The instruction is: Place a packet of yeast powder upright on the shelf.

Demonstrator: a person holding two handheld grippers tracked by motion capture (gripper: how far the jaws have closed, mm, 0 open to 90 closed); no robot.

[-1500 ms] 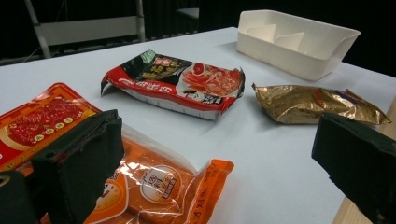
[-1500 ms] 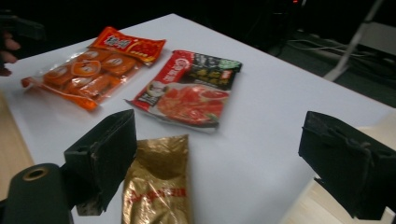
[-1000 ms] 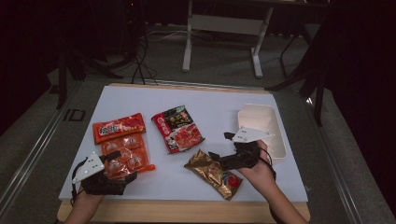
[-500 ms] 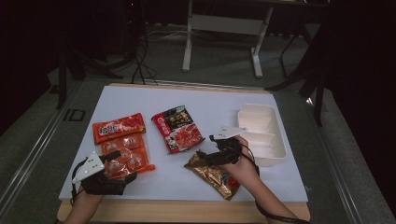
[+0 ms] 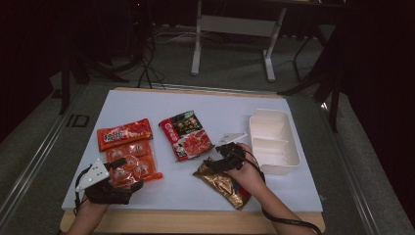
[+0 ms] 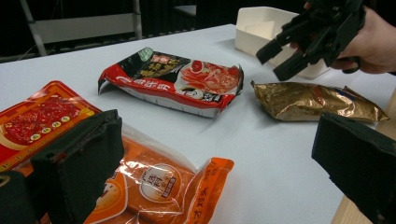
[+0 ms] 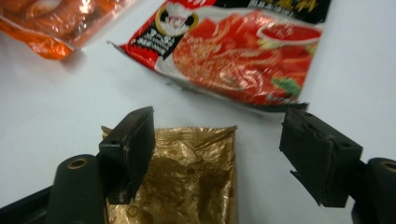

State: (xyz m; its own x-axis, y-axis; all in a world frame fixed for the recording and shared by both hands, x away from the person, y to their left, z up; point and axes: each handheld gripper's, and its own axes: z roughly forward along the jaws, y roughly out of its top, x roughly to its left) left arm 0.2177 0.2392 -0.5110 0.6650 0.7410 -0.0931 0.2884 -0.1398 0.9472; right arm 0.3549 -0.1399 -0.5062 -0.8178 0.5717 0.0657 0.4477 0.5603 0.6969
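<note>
A gold foil packet (image 5: 222, 182) lies near the table's front edge. My right gripper (image 5: 213, 163) hovers just over the packet's far end (image 7: 187, 172). Its jaws have just been closing a little but still stand open, with the packet's top edge below the gap and no pad touching it. My left gripper (image 5: 128, 175) rests open at the front left over an orange snack packet (image 5: 131, 164). Its wide-apart jaws frame that packet (image 6: 159, 182) in the left gripper view, where the right gripper (image 6: 274, 63) also shows above the gold packet (image 6: 317, 100).
A red-and-black sauce packet (image 5: 187, 134) lies mid-table, just beyond the gold one. A flat red packet (image 5: 123, 133) sits behind the orange one. A white divided tray (image 5: 288, 147) stands at the right. The wooden table edge runs close in front.
The right hand has come down and to the left, from beside the white tray to the gold packet's far end. The left hand has stayed where it was.
</note>
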